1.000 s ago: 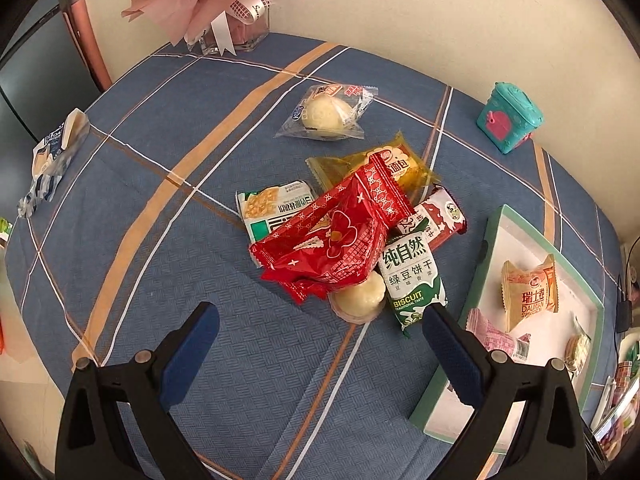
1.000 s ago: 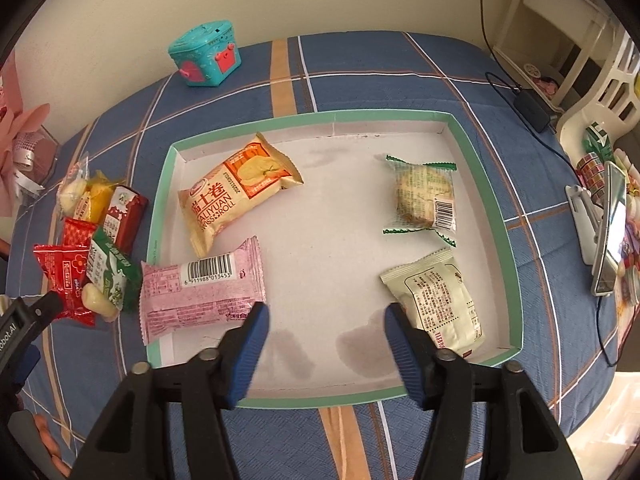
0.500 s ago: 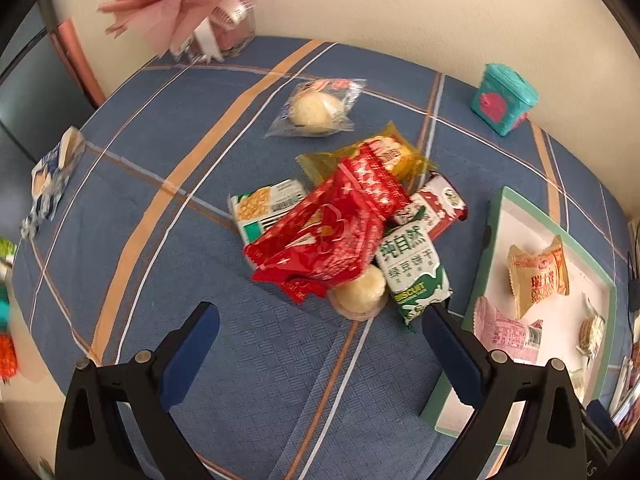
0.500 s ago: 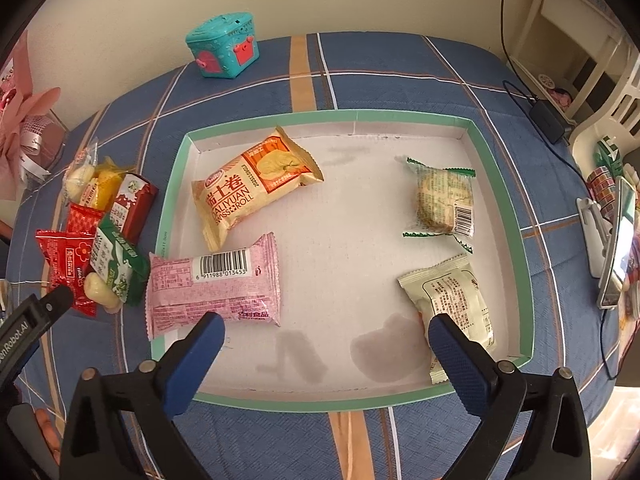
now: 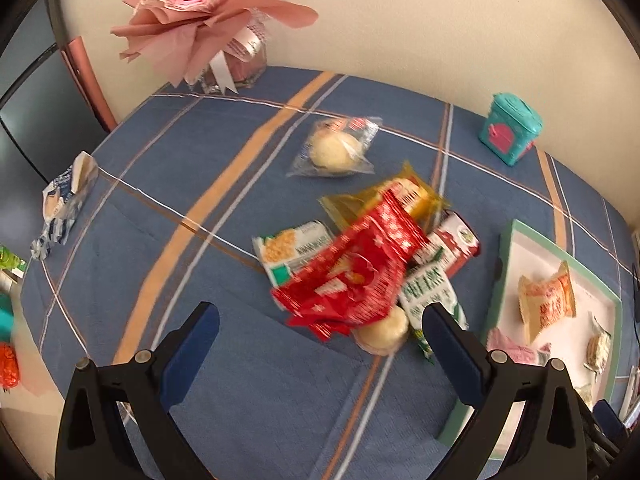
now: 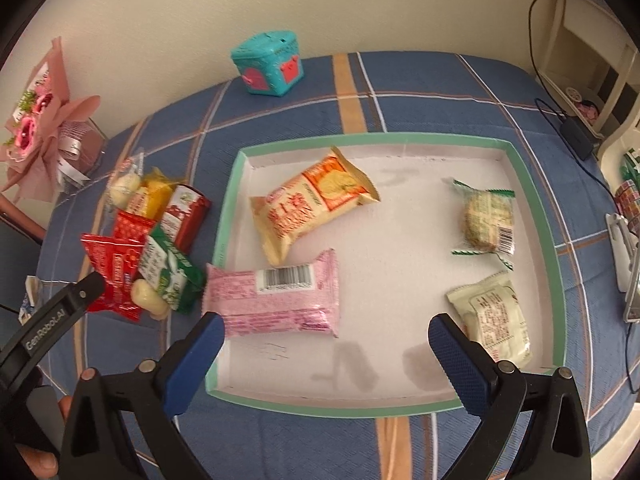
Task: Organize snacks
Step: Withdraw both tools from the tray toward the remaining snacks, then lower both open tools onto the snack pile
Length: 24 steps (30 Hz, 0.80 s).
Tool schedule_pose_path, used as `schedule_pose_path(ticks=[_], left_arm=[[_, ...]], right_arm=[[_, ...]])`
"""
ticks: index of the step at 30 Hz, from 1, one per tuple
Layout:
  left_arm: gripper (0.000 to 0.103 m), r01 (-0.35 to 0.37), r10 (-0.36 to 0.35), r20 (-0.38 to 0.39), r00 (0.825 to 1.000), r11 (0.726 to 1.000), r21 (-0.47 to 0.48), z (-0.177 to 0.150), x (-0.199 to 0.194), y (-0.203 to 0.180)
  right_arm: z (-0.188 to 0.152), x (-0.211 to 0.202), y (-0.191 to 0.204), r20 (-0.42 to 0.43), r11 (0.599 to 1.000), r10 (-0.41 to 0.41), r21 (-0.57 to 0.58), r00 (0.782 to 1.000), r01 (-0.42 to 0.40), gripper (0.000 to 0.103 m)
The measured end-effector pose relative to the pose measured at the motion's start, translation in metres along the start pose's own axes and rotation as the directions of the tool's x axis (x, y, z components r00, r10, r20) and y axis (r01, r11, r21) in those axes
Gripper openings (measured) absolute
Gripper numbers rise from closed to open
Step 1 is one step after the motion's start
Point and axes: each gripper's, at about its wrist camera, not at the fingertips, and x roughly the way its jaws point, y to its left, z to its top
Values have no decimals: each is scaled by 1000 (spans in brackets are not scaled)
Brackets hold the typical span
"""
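Inside rectangular green-rimmed tray [image 6: 520, 184], crinkly pink foil packet [image 6: 276, 296] lies flat.

A blue plaid cloth [image 5: 168, 208] with orange and white stripes covered the desk. At its far corner, against the cream wall, stood a bouquet [image 5: 200, 12] of pink roses wrapped in pink paper, set in a clear vase. A small teal box [image 6: 268, 63] with pink shapes on its sides sat near the wall, well apart from the flowers. Off the desk's right side stood a cream shelf [image 6: 592, 60], and a black cable with its adapter [image 6: 576, 136] lay on the cloth's edge.
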Motion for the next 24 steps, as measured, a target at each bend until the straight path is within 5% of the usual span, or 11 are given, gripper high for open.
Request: schedule_pose_path(ticks=[16, 24], left_arm=[[101, -14, 16, 22, 1000, 998, -65, 22, 2, 41], [101, 20, -24, -26, 999, 989, -146, 30, 15, 70]], right_arm=[[6, 4, 64, 14, 990, 79, -119, 997, -77, 103], [12, 5, 106, 31, 972, 105, -214, 994, -96, 103]])
